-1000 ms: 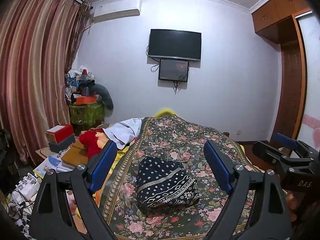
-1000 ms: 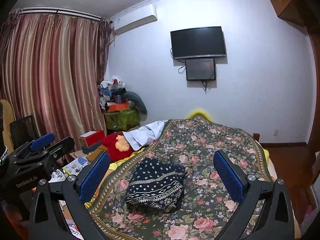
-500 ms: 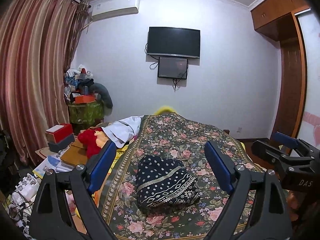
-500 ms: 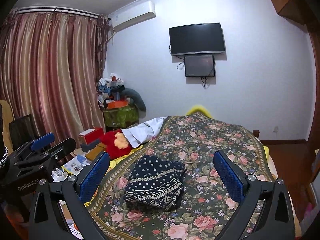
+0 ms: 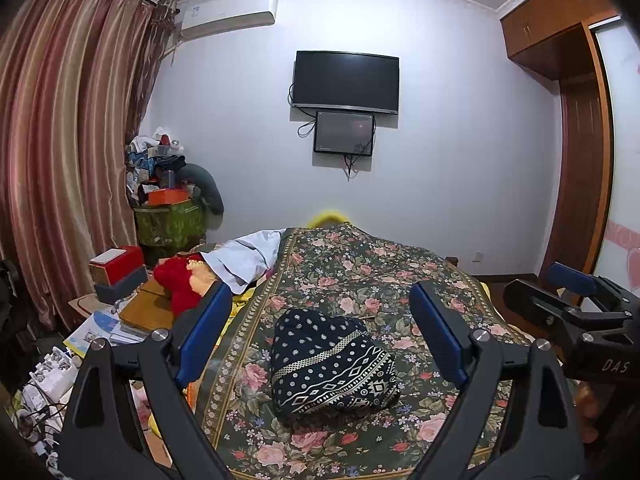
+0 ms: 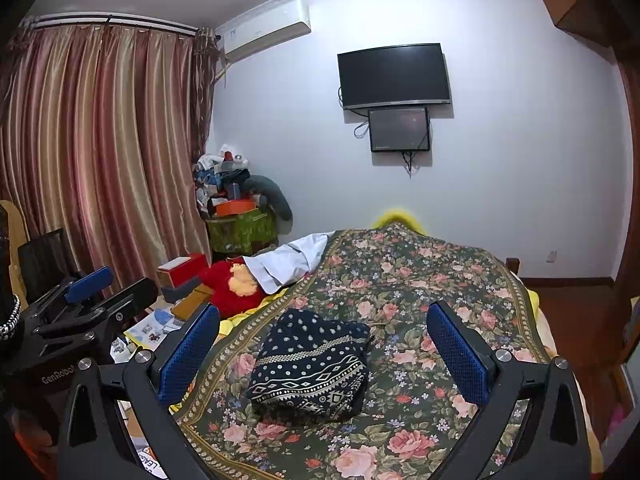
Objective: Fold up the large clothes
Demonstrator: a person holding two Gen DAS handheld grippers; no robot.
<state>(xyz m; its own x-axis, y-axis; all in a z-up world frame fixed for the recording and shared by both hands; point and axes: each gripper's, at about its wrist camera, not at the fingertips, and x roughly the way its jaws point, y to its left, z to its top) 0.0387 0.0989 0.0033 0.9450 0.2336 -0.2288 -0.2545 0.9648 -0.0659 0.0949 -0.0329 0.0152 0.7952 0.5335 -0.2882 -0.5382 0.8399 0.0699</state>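
A dark navy garment with white dots and patterned bands (image 5: pixel 328 364) (image 6: pixel 310 364) lies folded into a thick bundle on the floral bedspread (image 5: pixel 360 272) (image 6: pixel 420 280). My left gripper (image 5: pixel 320 332) hovers open above and short of the bundle, nothing between its blue pads. The right gripper (image 6: pixel 324 348) is also open and held back from the bundle, empty. Each gripper shows at the edge of the other's view: the right gripper (image 5: pixel 576 300) on the right, the left gripper (image 6: pixel 96 300) on the left.
A red plush toy (image 5: pixel 176 280) and a white cloth (image 5: pixel 244 256) lie at the bed's left side. Boxes, papers and cables crowd the floor by the curtain (image 5: pixel 52 160). A wardrobe (image 5: pixel 580 120) stands right; screens (image 5: pixel 346 80) hang on the far wall.
Both views have shifted only slightly; the bundle sits a touch lower in frame. Both grippers stay open and empty.
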